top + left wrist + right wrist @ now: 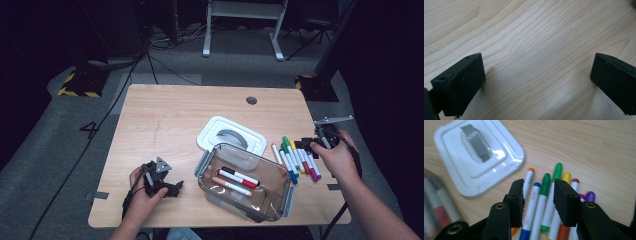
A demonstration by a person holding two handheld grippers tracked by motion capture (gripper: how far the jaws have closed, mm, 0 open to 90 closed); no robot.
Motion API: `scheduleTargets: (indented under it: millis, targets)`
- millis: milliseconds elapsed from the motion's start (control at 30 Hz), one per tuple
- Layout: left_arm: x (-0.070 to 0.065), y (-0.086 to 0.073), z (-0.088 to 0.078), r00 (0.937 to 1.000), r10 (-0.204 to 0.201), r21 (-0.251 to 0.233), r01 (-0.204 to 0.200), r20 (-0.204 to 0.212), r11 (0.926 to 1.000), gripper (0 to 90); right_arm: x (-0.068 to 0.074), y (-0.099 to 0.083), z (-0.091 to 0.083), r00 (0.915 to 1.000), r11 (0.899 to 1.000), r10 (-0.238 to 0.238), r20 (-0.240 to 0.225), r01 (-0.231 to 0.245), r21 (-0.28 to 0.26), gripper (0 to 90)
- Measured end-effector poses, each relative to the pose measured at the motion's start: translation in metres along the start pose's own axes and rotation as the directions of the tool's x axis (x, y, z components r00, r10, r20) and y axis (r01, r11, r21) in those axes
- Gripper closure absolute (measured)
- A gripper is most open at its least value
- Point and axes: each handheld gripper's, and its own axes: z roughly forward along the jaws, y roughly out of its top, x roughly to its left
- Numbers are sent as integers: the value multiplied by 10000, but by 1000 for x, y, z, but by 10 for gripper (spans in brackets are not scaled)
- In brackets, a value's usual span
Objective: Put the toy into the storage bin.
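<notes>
Beside the clear box point(245, 182), at the right of the tabletop point(165, 120), lies a row of markers point(296, 160), side by side so each can be taken singly. Over them hangs the right gripper point(537, 202), jaws half spread around the blue and green ones, pinching nothing yet. Two markers already lie in the box, whose white lid point(231, 134) sits just behind it. Resting on bare wood, the left gripper point(162, 184) stands wide apart and empty. Marker tails are hidden under the right gripper, and the box's far contents blur in its view
</notes>
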Motion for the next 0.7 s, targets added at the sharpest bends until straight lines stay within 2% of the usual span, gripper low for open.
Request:
scheduleTargets:
  millis: [67,100,200,367,400,433,467,500,700]
  targets:
    - [0,0,0,10000,1,-1,-1,-2,10000,1,-5,-3,3,9999,9999,82,116,-83,57,609]
    - [0,0,0,10000,-1,-1,1,0,10000,1,-15,-8,8,9990,9996,206,384,-214,190,608]
    - [0,0,0,10000,2,0,-2,0,10000,1,-27,-16,15,9972,9987,352,653,-376,356,606]
    - [0,0,0,10000,1,-1,-1,1,10000,1,-46,-30,30,9931,9944,676,963,-748,740,616]
    - [0,0,0,10000,1,-1,-1,1,10000,1,-46,-30,30,9931,9944,676,963,-748,740,616]
    - [0,0,0,10000,2,1,-2,1,10000,1,-52,-35,35,9904,9918,798,1127,-902,900,623]
    - [0,0,0,10000,2,1,-2,1,10000,1,-52,-35,35,9904,9918,798,1127,-902,900,623]
    - [0,0,0,10000,-1,-2,1,-1,10000,1,-58,-40,39,9886,9892,940,1177,-1060,1007,632]
    - [0,0,0,10000,0,-1,0,-1,10000,1,-72,-52,47,9814,9798,1281,1427,-1475,1350,655]
